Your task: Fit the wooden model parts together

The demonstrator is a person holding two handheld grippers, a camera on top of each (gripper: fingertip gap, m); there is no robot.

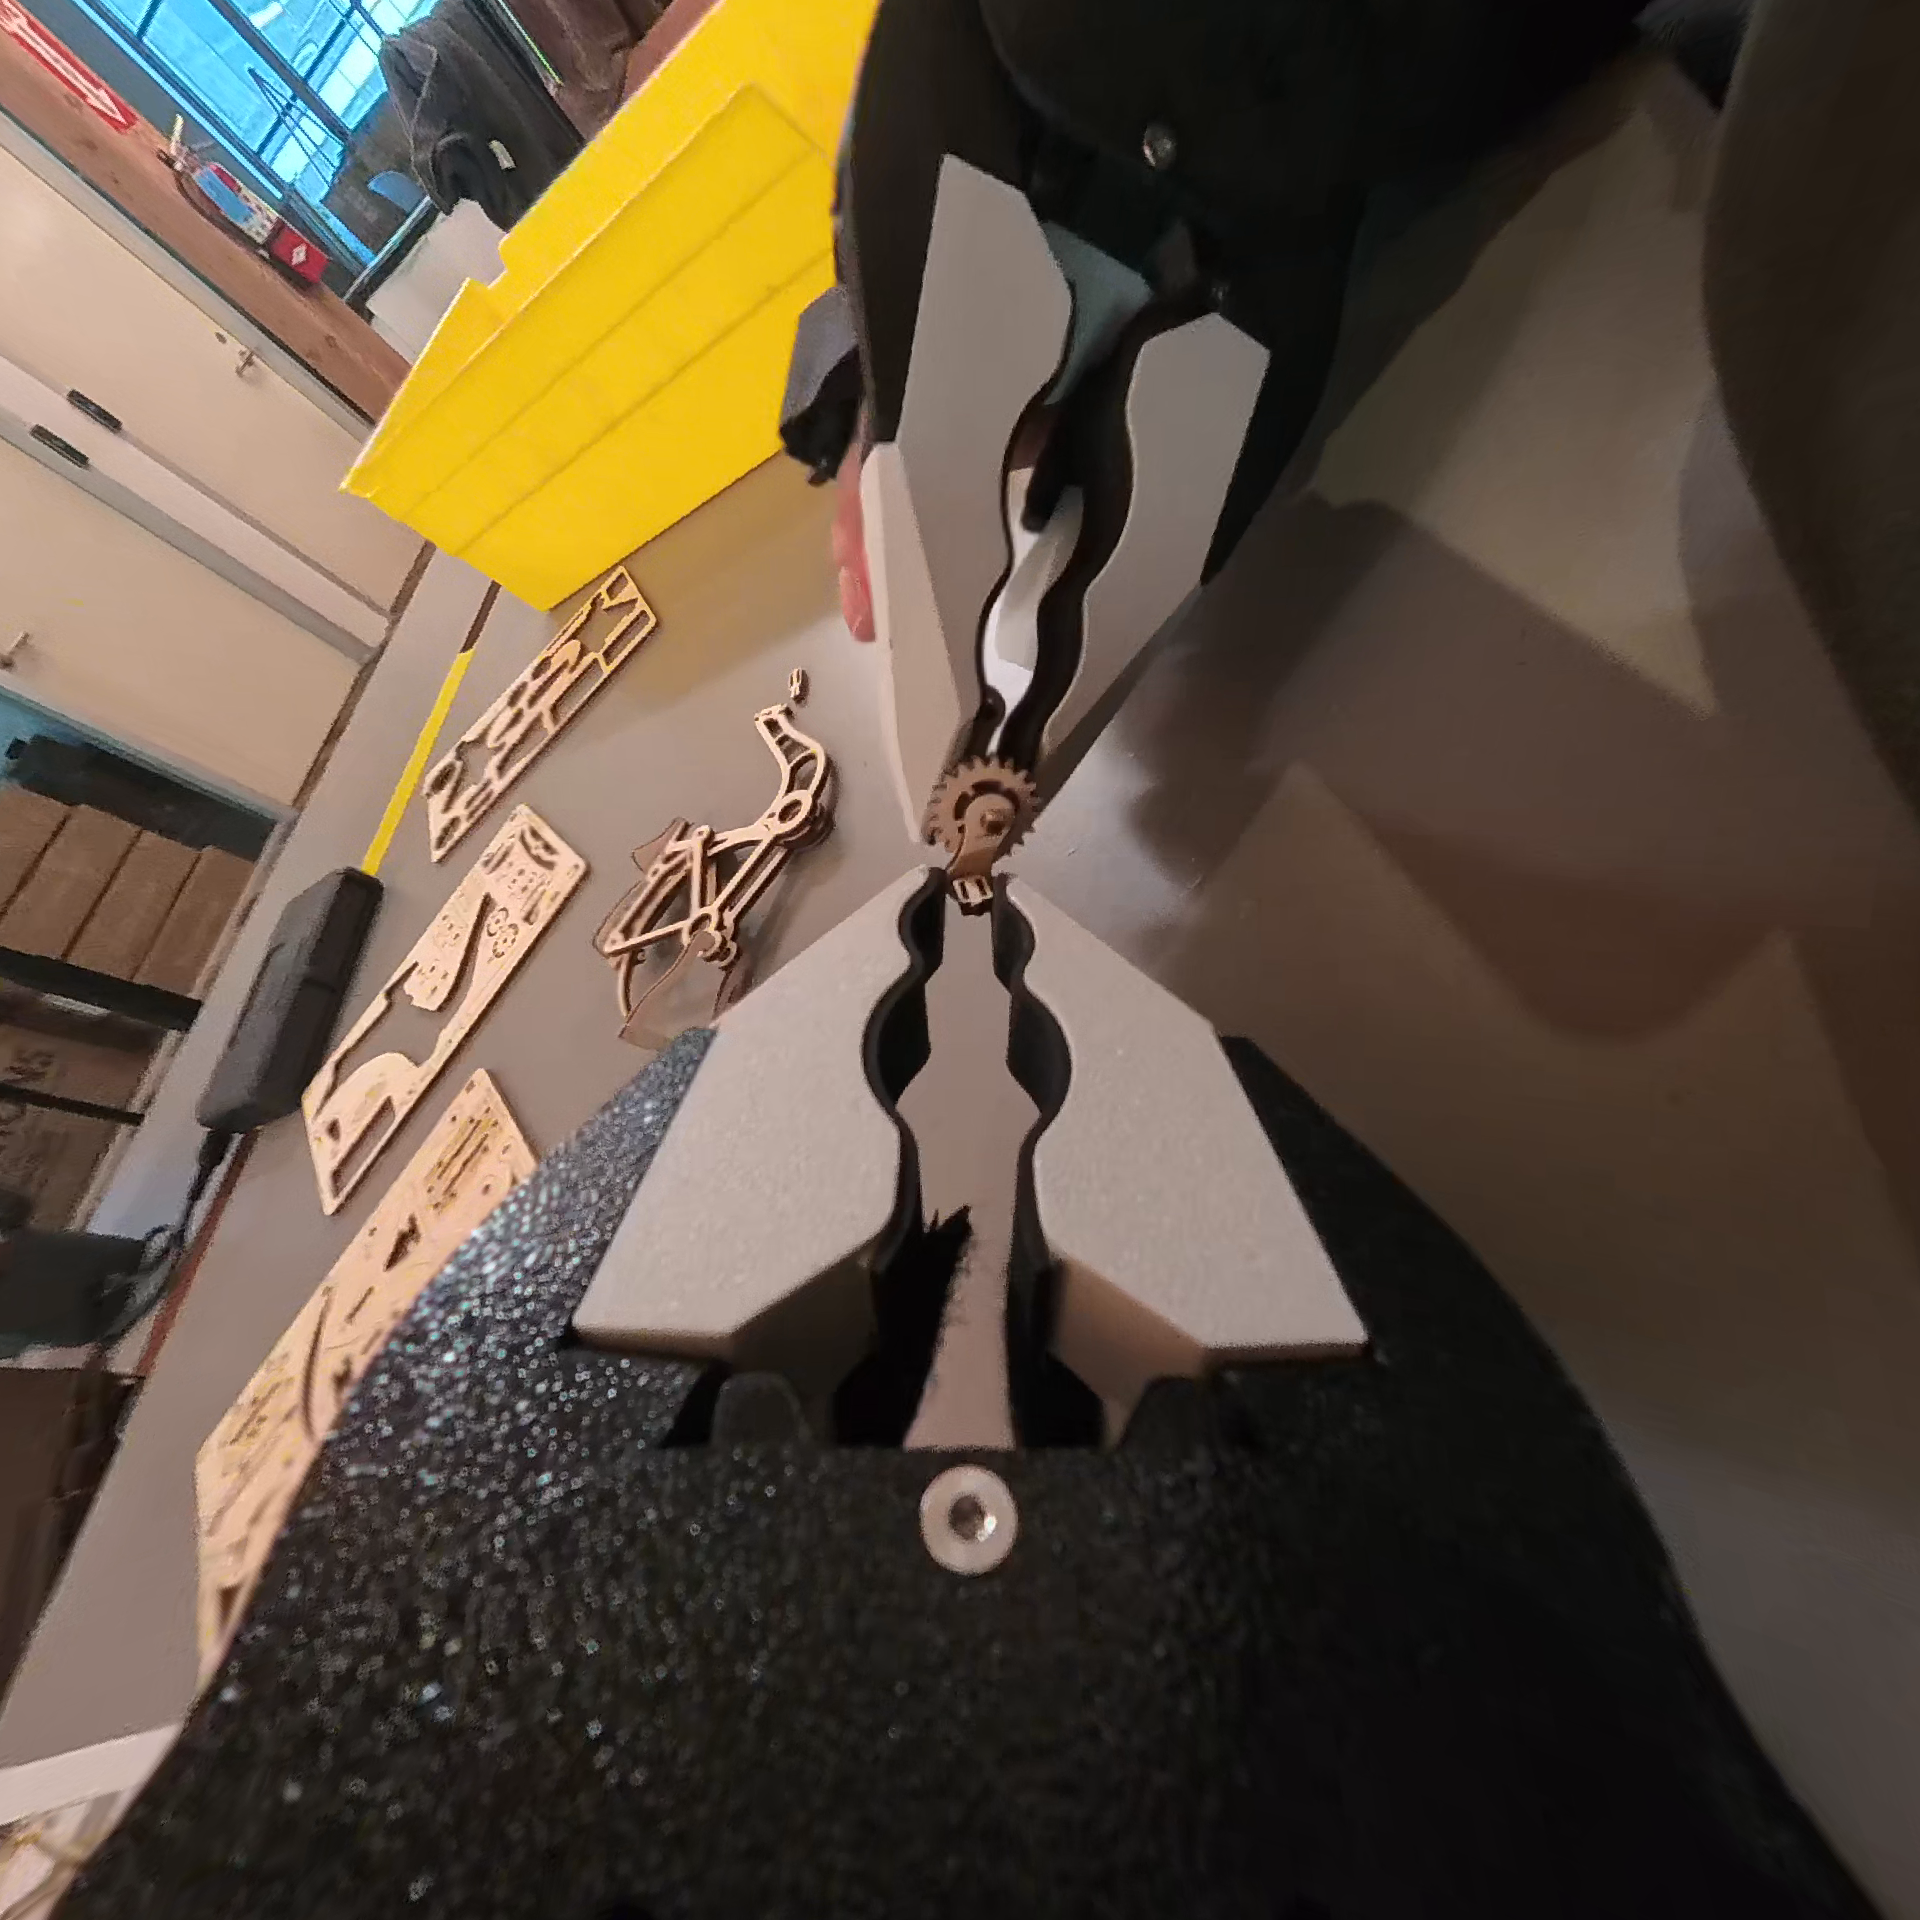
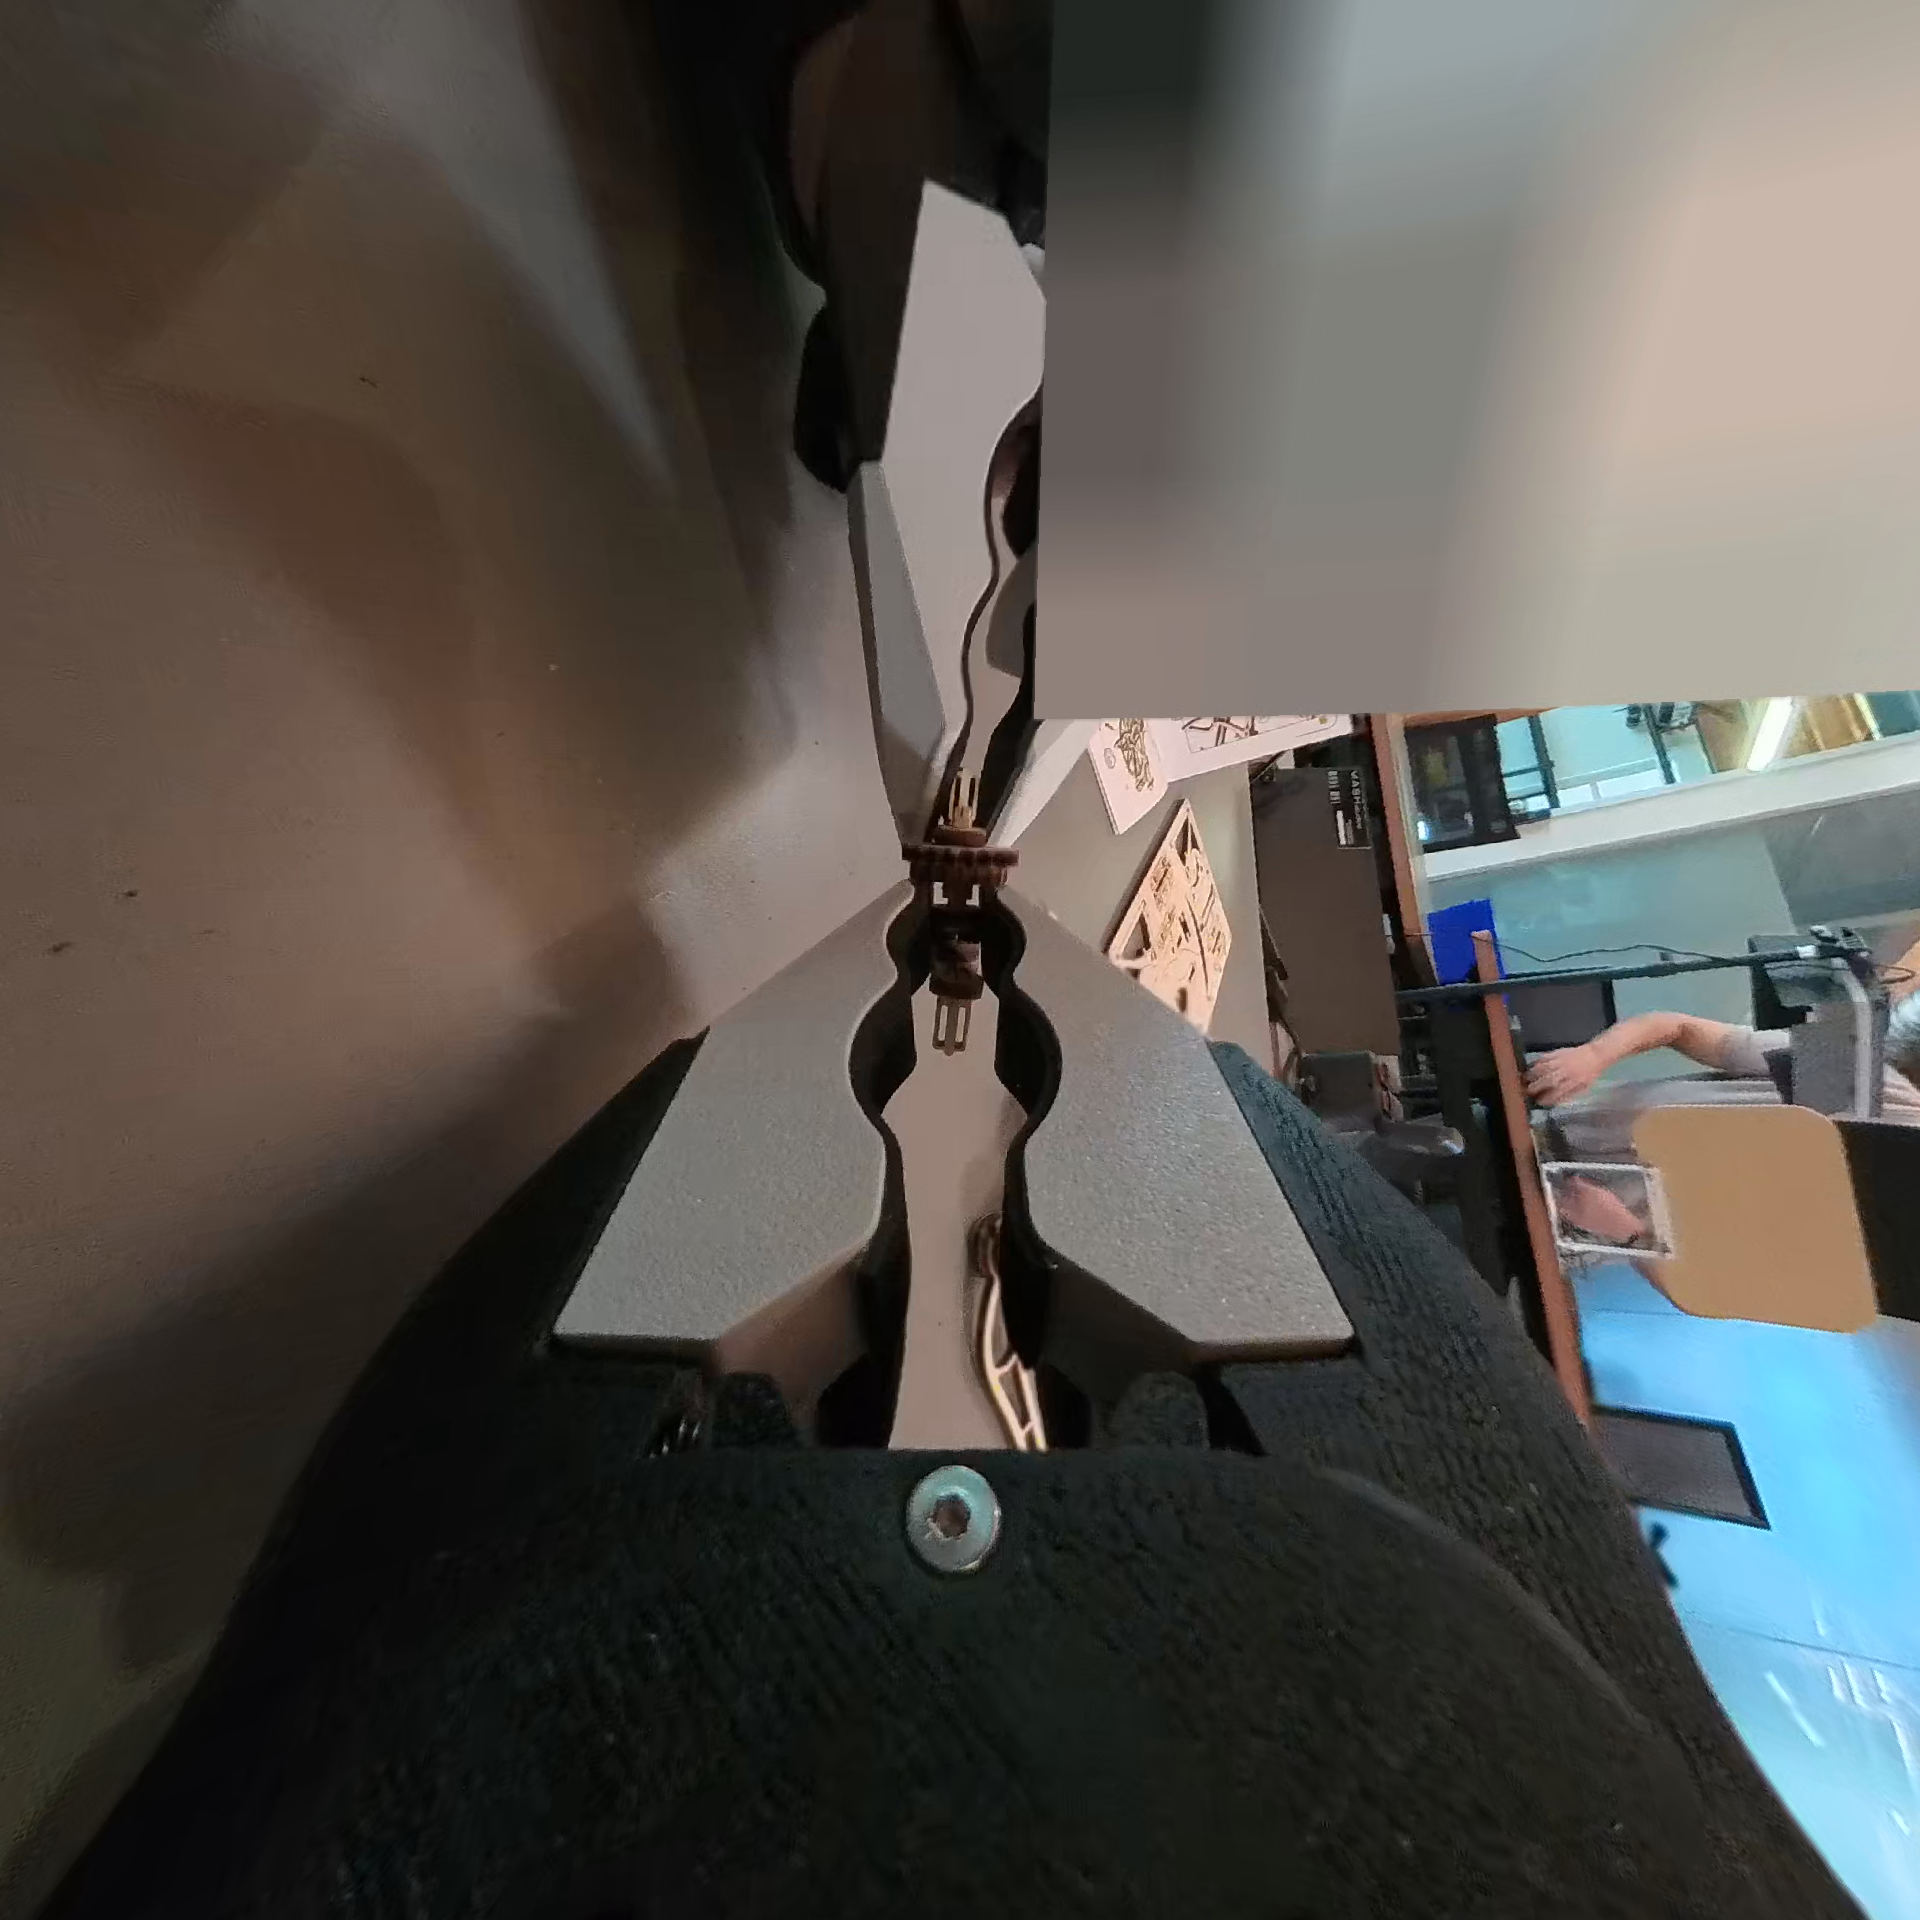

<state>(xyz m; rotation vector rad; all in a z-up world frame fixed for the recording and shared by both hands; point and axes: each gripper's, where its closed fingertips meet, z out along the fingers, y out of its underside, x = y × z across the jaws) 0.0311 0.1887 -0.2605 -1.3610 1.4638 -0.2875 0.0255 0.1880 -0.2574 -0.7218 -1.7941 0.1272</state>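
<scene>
Left wrist view: a red sign [image 1: 62, 62] at 10 o'clock carries a white marking. A small red box [image 1: 301, 255] near it bears a white emblem. Cardboard boxes [image 1: 42, 1081] at 9 o'clock show print too blurred to read.

Right wrist view: a dark panel [image 2: 1351, 800] at 2 o'clock carries small white lettering, possibly a brand label.

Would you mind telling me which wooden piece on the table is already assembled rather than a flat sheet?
The bicycle-like frame, lying beside the flat cut-out sheets.
</scene>
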